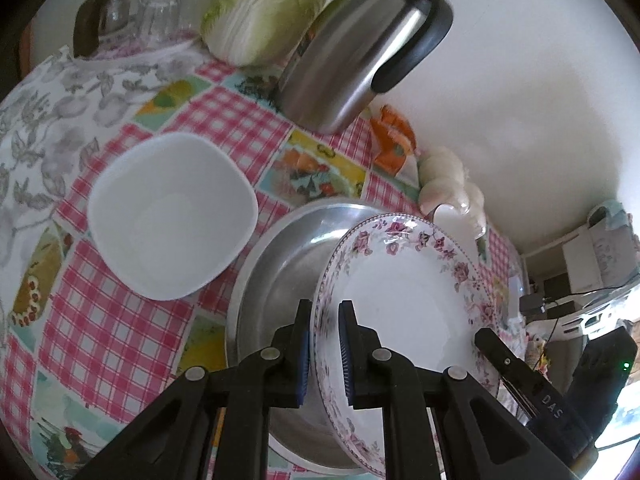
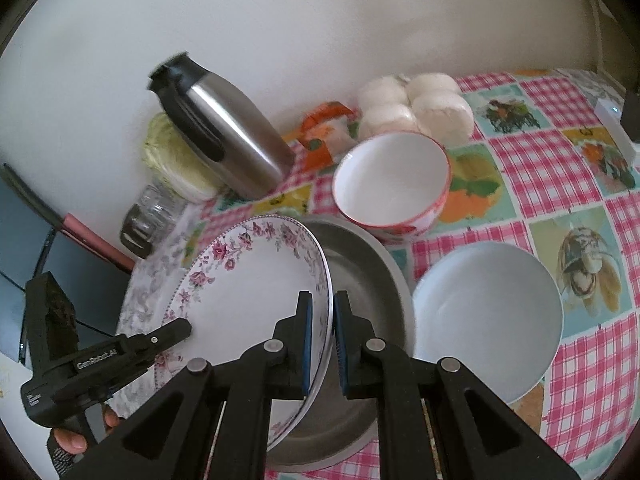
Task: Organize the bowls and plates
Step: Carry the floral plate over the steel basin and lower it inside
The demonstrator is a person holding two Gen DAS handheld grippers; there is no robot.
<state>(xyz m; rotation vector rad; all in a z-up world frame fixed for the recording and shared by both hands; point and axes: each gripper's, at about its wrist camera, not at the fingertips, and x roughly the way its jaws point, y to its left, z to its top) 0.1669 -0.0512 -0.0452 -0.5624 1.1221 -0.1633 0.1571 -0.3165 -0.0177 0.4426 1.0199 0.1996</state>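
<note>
Floral plate (image 1: 404, 292) pinched at opposite rims by left tool (image 1: 324, 354) and right tool (image 2: 321, 346); lower both evenly, settling it flat inside the steel pan (image 1: 288, 256)

A glossy, glazed ceramic finish is shown by the flowered plate (image 1: 404, 292), whose rim is printed with pink blossoms. Dull brushed metal, smooth but faintly scuffed, is seen in the pan (image 1: 280, 264) beneath it. The square white bowl (image 1: 172, 216) and the round pale bowl (image 2: 486, 316) appear as smooth glazed ware with a soft sheen; the red-rimmed bowl (image 2: 394, 184) is shinier. The jug (image 1: 360, 52) is made of satin brushed steel with a matt black plastic handle and lid. The tablecloth (image 1: 96, 320) looks like smooth, slightly shiny printed oilcloth. The glasses (image 1: 160, 12) are clear glass. Both grippers are matt black plastic with blue ribbed pads (image 1: 344, 344).
</note>
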